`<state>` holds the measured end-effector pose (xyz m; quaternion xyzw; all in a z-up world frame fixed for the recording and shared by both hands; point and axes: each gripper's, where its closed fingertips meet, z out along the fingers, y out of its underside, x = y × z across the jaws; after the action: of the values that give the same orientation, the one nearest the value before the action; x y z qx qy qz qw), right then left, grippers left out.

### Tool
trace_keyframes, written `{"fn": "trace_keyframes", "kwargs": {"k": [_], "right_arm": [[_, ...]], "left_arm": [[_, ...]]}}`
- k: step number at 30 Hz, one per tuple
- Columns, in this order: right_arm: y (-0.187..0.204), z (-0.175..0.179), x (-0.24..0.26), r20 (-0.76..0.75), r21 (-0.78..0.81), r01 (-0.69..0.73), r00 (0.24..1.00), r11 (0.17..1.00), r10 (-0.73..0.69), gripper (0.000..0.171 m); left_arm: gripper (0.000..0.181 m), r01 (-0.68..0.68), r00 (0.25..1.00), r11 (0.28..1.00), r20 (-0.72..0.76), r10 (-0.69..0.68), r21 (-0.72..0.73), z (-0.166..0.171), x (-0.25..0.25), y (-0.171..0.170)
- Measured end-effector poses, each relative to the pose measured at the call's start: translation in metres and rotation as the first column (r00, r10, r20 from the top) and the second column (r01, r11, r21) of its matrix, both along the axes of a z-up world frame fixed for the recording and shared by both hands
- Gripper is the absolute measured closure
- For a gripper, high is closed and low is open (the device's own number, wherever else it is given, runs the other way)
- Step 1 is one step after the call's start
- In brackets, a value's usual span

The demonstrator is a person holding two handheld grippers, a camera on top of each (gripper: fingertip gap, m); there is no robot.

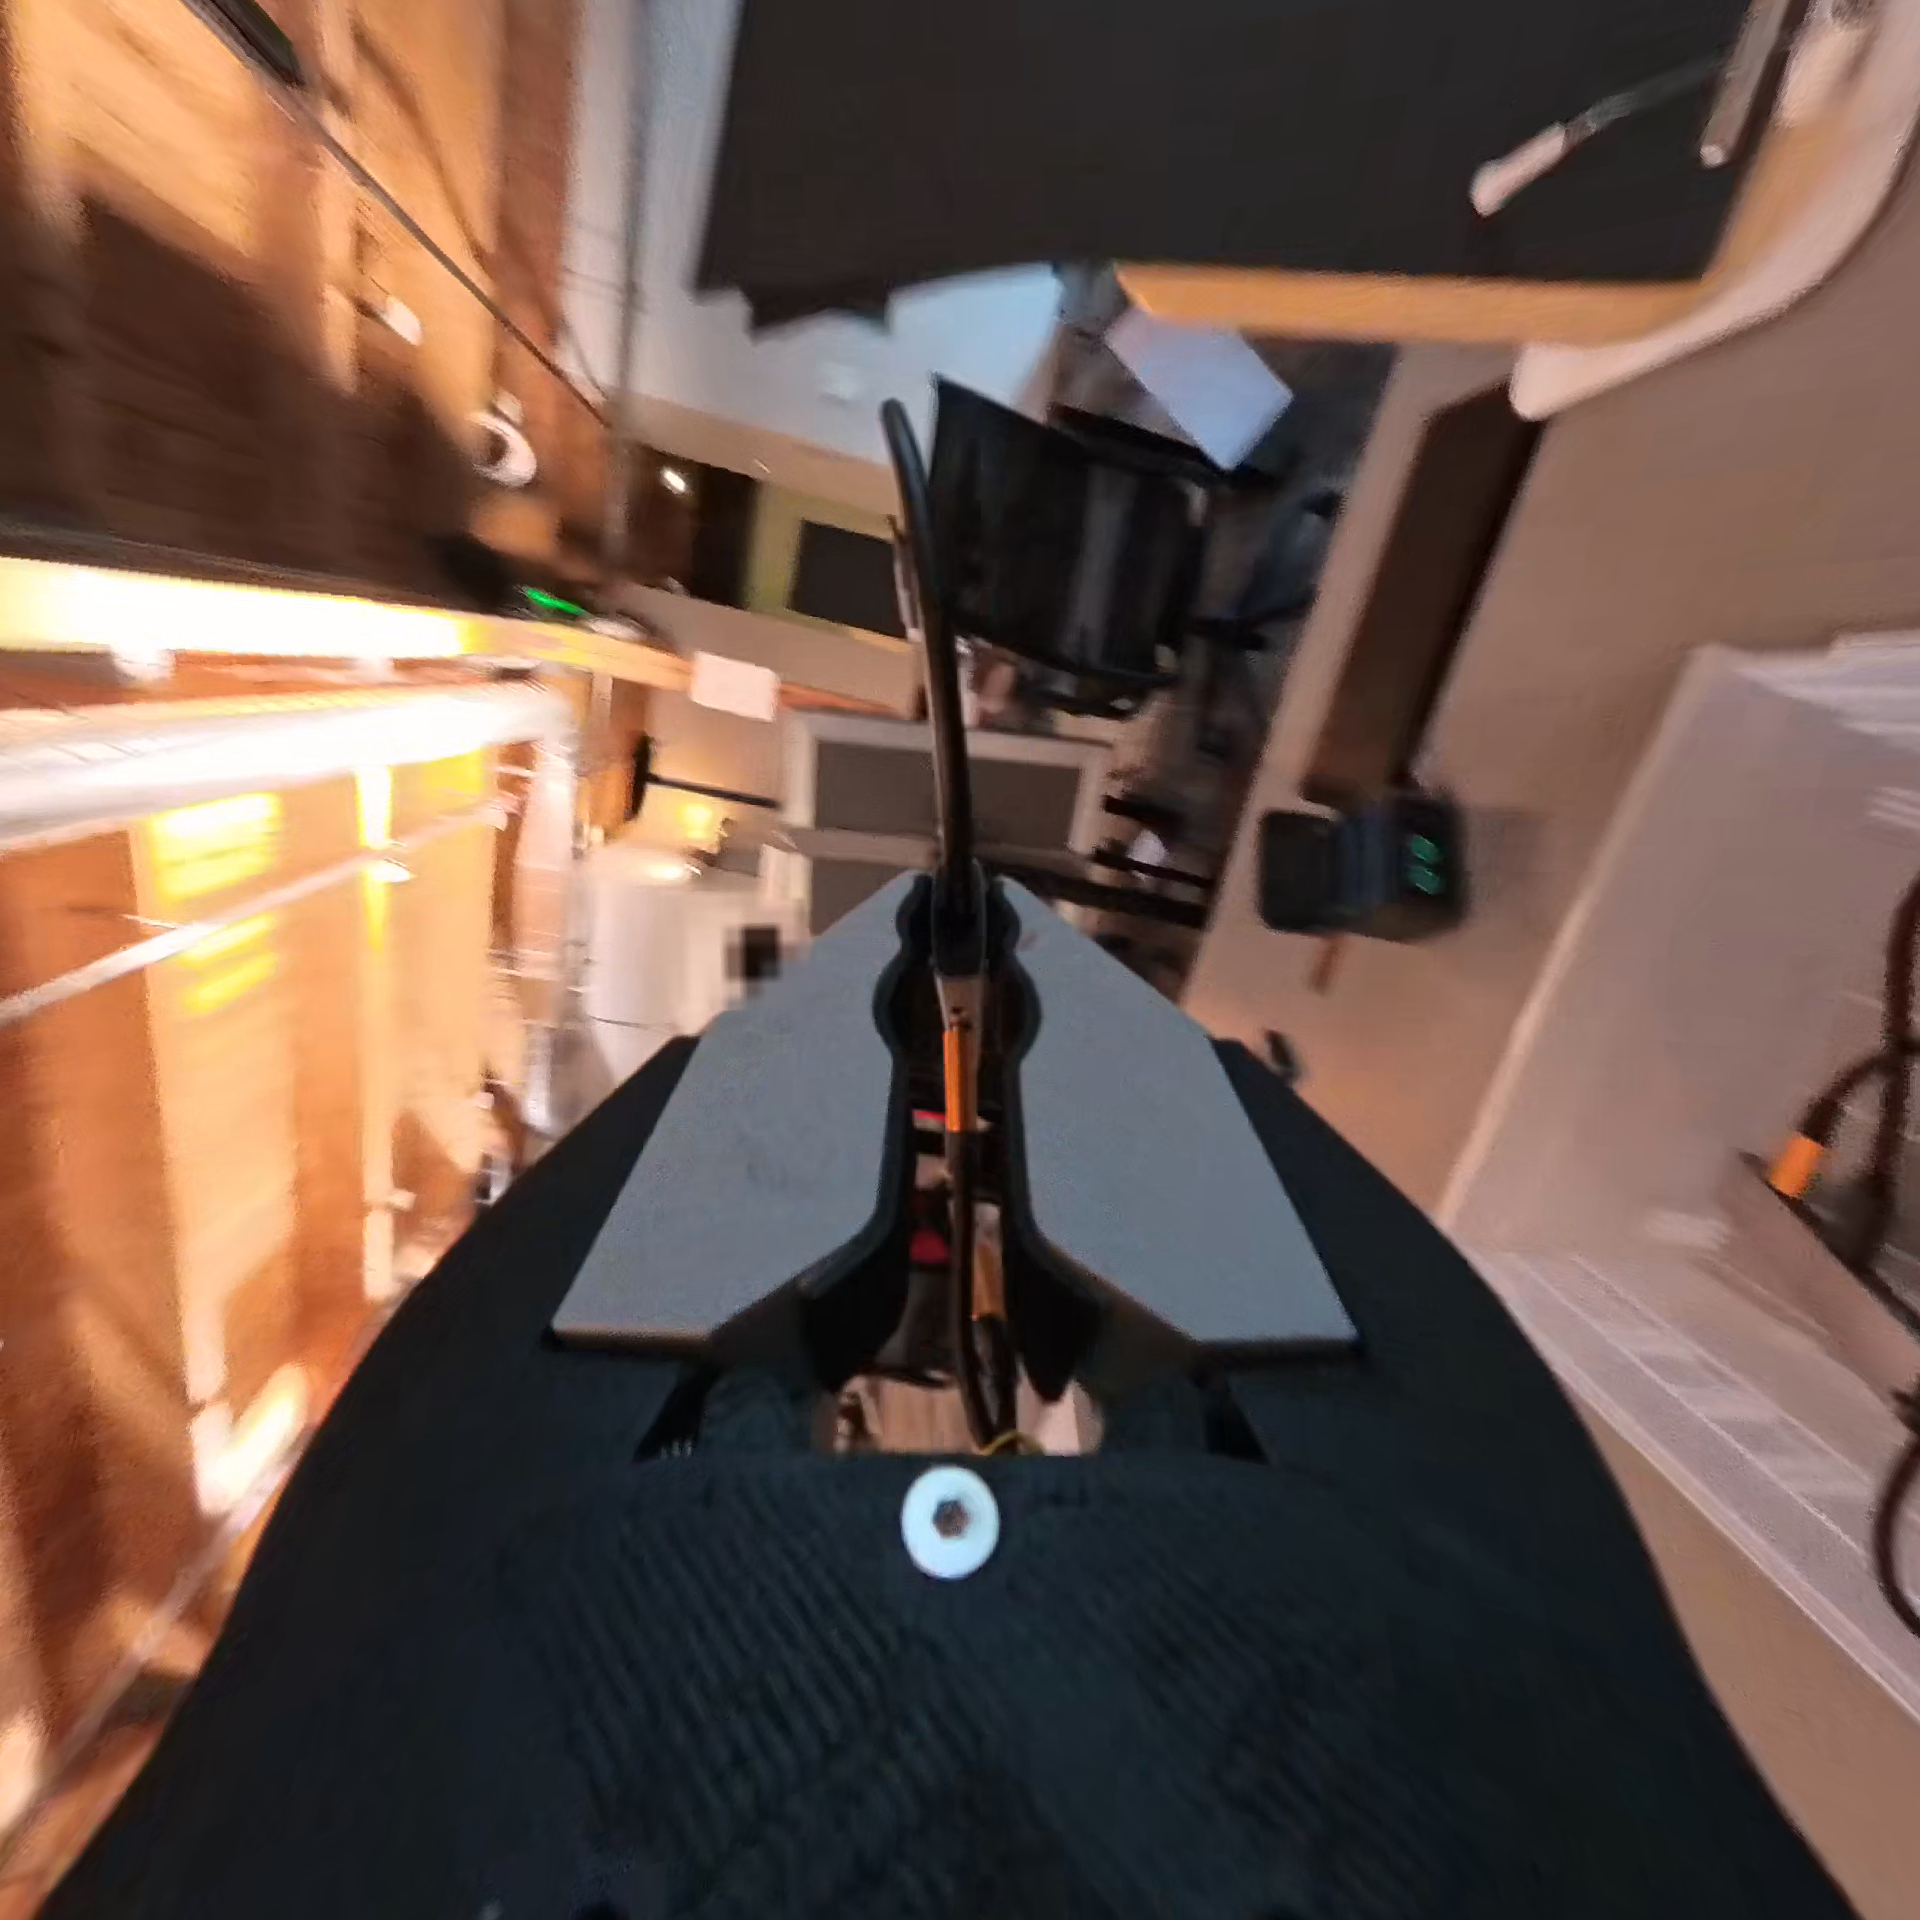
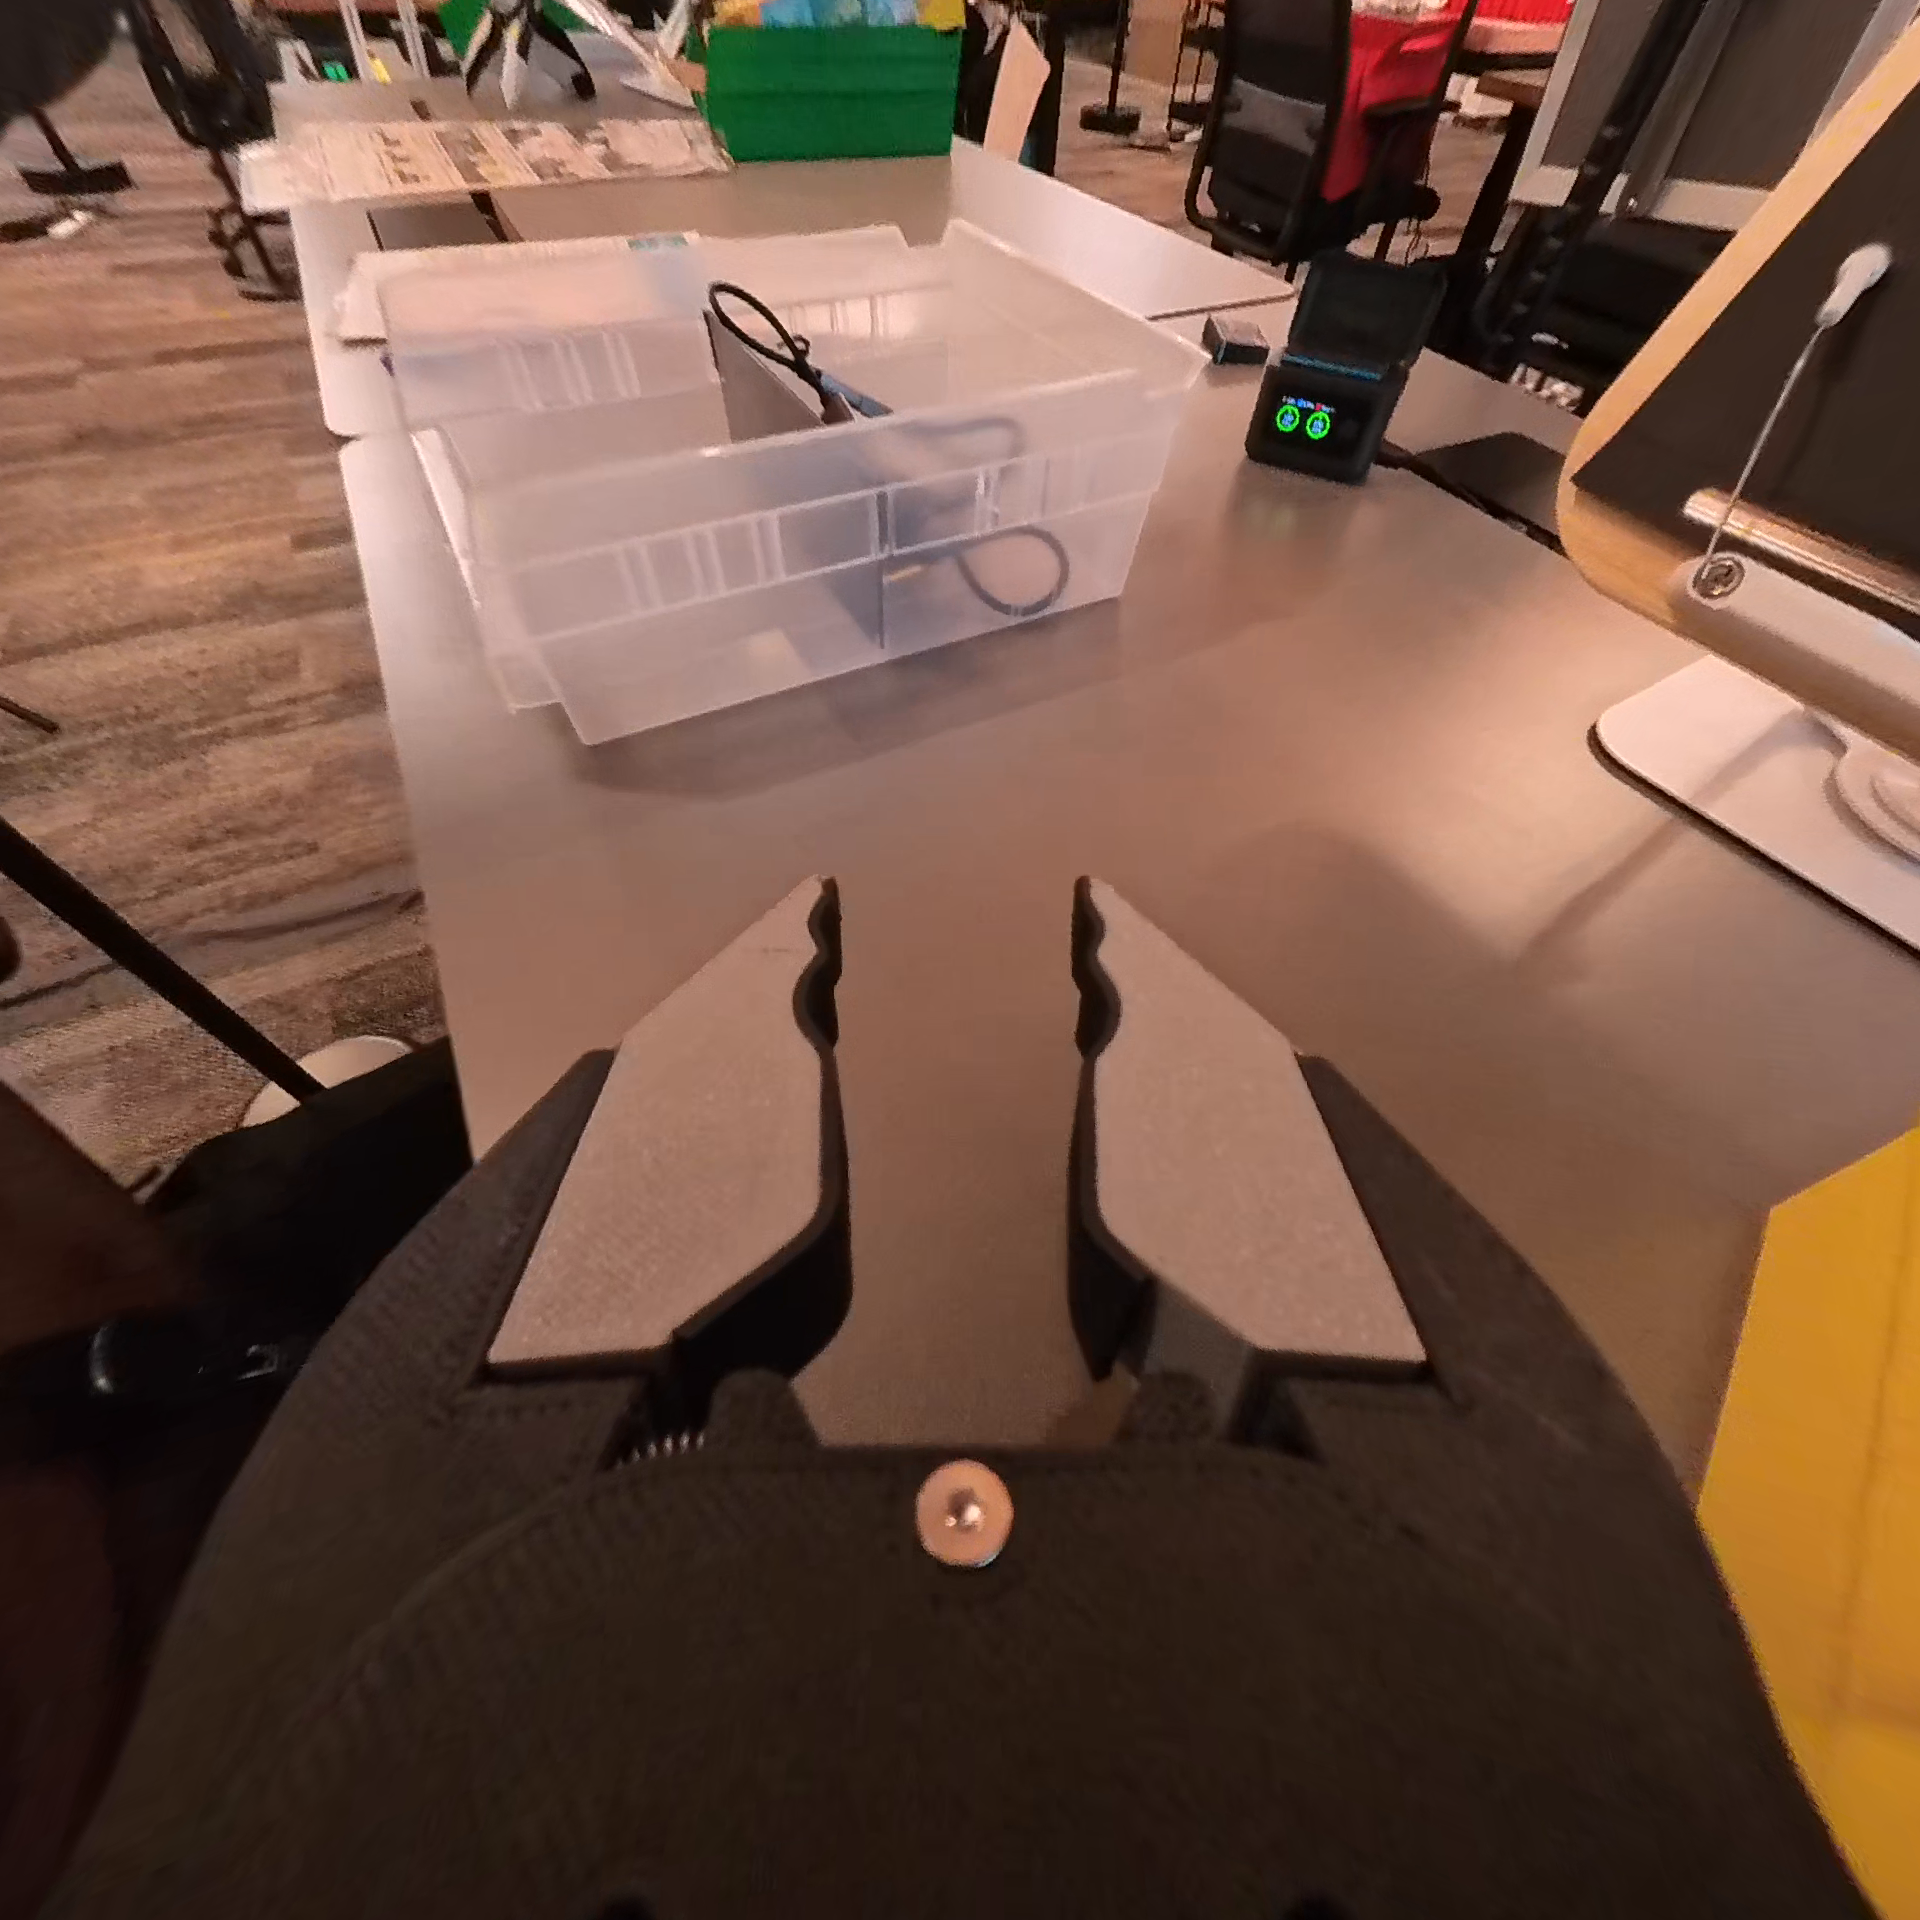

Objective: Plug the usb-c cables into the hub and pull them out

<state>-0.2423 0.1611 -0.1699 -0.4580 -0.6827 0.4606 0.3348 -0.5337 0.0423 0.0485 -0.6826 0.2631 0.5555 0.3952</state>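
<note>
My left gripper [image 1: 956, 914] is shut on a black usb-c cable [image 1: 935, 665]. The cable runs between the fingers and sticks out past the tips; an orange sleeve [image 1: 954, 1081] on it shows in the gap. The view is tilted and blurred. A second cable with an orange plug [image 1: 1797, 1164] lies in the clear bin [image 1: 1662, 935] at the right. My right gripper [image 2: 956, 914] is open and empty, low over the grey table [image 2: 1195, 831]. Ahead of it the clear bin [image 2: 644, 561] holds the grey hub [image 2: 764, 400], leaning, and looped black cables [image 2: 1023, 582].
A small black device with green lights [image 2: 1325, 416] stands right of the bin and also shows in the left wrist view [image 1: 1361, 862]. A monitor on a white stand [image 2: 1766, 520] is at the right. A yellow object [image 2: 1839, 1507] is near right. A green box [image 2: 831, 88] sits far back. Left tips to right tips: about 40 centimeters.
</note>
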Motion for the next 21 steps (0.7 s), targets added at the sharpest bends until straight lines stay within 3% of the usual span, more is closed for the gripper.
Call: {"fn": "trace_keyframes", "kwargs": {"k": [2, 5, 9, 14, 18, 21], "right_arm": [[-0.004, 0.009, 0.007, -0.021, -0.018, -0.009, 1.000, 1.000, 0.009, 0.129], [-0.008, 0.028, 0.019, -0.065, 0.000, -0.030, 0.997, 1.000, 0.030, 0.126], [-0.004, 0.068, 0.038, -0.130, 0.047, -0.053, 0.990, 0.997, 0.059, 0.124], [-0.008, 0.120, 0.058, -0.169, 0.103, -0.147, 0.972, 0.984, 0.163, 0.124], [-0.018, 0.125, 0.049, -0.116, 0.261, -0.194, 0.966, 0.946, 0.231, 0.097], [-0.037, 0.118, 0.050, -0.038, 0.237, -0.344, 0.931, 0.909, 0.362, 0.083]], "left_arm": [[0.174, 0.034, 0.989, 0.999, -0.145, -0.037, -0.025, 0.016, 0.034, 0.005], [0.174, 0.063, 0.888, 0.965, -0.428, -0.171, -0.256, -0.005, 0.098, 0.023], [0.174, 0.016, 0.571, 0.858, -0.699, -0.429, -0.513, -0.060, 0.188, 0.046], [0.174, 0.137, 0.325, 0.734, -0.670, -0.667, -0.665, -0.121, 0.292, 0.048], [0.174, 0.211, 0.194, 0.663, -0.634, -0.749, -0.718, -0.145, 0.351, 0.044], [0.174, 0.240, 0.136, 0.614, -0.600, -0.788, -0.752, -0.158, 0.376, 0.040]]}}
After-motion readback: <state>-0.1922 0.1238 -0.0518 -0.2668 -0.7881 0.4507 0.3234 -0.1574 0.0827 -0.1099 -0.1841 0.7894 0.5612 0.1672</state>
